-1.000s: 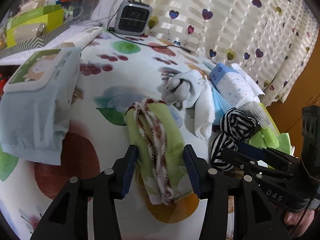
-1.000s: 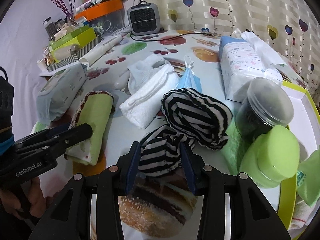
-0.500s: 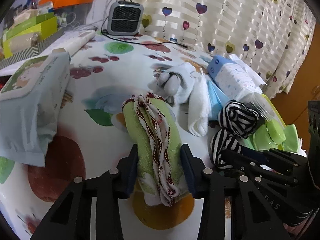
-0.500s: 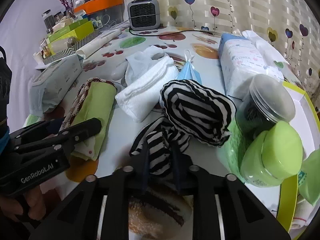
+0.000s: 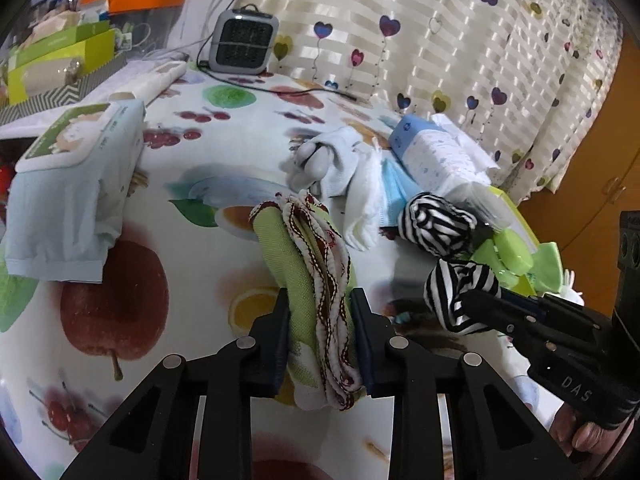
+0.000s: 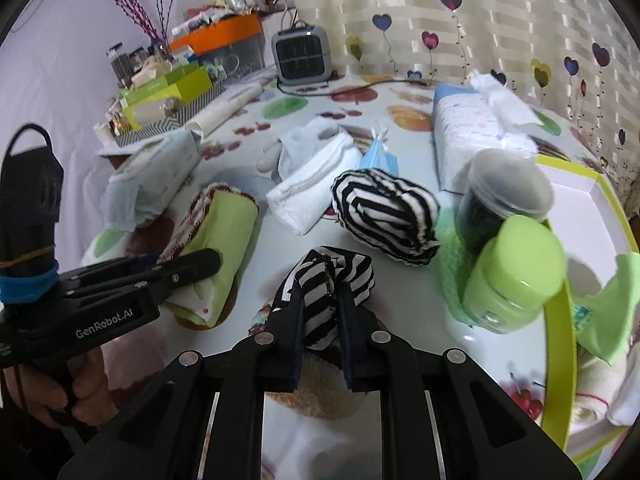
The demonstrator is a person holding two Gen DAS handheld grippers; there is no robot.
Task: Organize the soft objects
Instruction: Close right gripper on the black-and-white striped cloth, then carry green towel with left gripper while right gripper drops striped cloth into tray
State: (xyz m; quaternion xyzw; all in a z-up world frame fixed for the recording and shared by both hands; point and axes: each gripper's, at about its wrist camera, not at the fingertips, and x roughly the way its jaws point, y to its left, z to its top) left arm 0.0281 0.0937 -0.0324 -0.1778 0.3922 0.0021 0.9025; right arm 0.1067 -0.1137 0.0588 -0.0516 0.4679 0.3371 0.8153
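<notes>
A rolled green cloth (image 5: 288,256) with red-and-white trim lies on the fruit-print tablecloth (image 5: 200,280). My left gripper (image 5: 319,294) is closing its jaws on the roll's near end, and the pads press into both sides. A small black-and-white striped cloth (image 6: 348,272) is pinched between the closing jaws of my right gripper (image 6: 322,284). In the left wrist view, that striped cloth (image 5: 456,292) bunches at the right gripper's (image 5: 476,298) tips. A larger striped bundle (image 6: 384,216) lies just beyond it on the table.
A folded white towel (image 6: 316,188), blue mask (image 6: 378,156) and tissue pack (image 6: 472,132) lie further back. A dark jar (image 6: 504,200) and green-lidded jar (image 6: 516,280) stand by a lime-rimmed tray (image 6: 560,320) at right. A wipes pack (image 5: 72,184) is at left, a heater (image 6: 302,54) at the back.
Both grippers' jaws have closed, the left onto the green roll and the right onto the small striped cloth. Both cloths now bunch up between the pads, and the striped piece has pulled away from the larger bundle.
</notes>
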